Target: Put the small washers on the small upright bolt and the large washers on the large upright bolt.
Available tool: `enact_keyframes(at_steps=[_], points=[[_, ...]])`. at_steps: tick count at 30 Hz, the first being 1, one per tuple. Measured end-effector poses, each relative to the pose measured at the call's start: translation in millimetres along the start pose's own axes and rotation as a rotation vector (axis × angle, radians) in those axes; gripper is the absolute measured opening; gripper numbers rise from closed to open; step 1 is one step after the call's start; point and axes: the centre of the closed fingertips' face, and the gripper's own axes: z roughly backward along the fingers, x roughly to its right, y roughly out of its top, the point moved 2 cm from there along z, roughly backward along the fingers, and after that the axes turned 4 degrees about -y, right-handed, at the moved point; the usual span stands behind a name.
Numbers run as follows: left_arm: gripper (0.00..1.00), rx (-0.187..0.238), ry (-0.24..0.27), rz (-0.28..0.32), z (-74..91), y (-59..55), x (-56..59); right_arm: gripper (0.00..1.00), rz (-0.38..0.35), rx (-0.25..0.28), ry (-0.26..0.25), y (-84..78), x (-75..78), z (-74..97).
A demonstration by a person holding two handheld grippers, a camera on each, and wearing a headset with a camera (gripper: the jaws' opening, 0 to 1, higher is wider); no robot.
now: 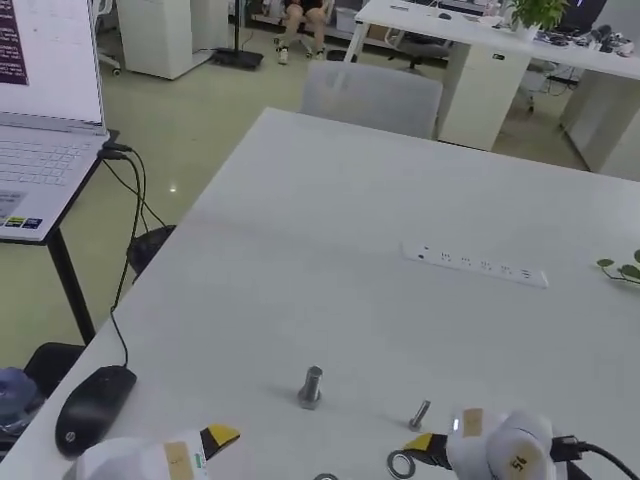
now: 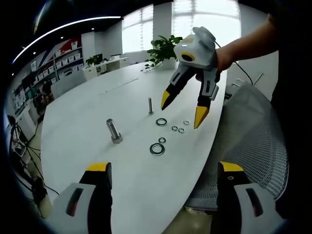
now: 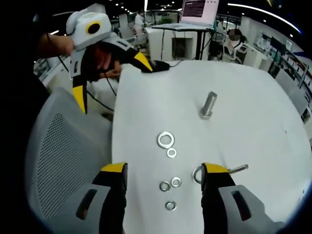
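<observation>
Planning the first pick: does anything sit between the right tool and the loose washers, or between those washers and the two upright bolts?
Nothing visible does. The right tool hangs open over the washers, and bare table lies between them and both the large bolt and the small bolt.

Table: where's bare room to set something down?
Bare: the wide stretch between large bolt and power strip, and between large bolt and mouse. Crowded: the near edge, where washers cluster beside the small bolt.
</observation>
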Motion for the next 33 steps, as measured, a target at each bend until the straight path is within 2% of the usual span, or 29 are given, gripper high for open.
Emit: enact_keyframes(at_steps=[5, 20, 23, 30, 33], points=[[0.88, -0.006, 0.0, 0.003, -0.3, -1.2, -0.7, 0.59, 0.042, -0.031, 0.014, 1.2, 1.7, -6.5], [0.86, -0.008, 0.015, 0.015, 2.8, -4.2, -4.2, 0.53, 0.105, -0.09, 0.053, 1.2, 8.1, -27.0], [0.85, -0.008, 0.015, 0.02, 3.0, -4.5, -4.2, 0.5, 0.119, -0.107, 0.064, 0.5, 8.9, -31.8], [0.84, -0.019, 0.011, 0.026, 3.5, -9.2, -3.4, 0.46, 0.18, -0.152, 0.092, -4.5, 5.5, -45.2], [0.83, -0.022, 0.012, 0.032, 4.6, -10.9, -2.6, 0.43, 0.196, -0.152, 0.092, -2.7, 4.8, -47.9]])
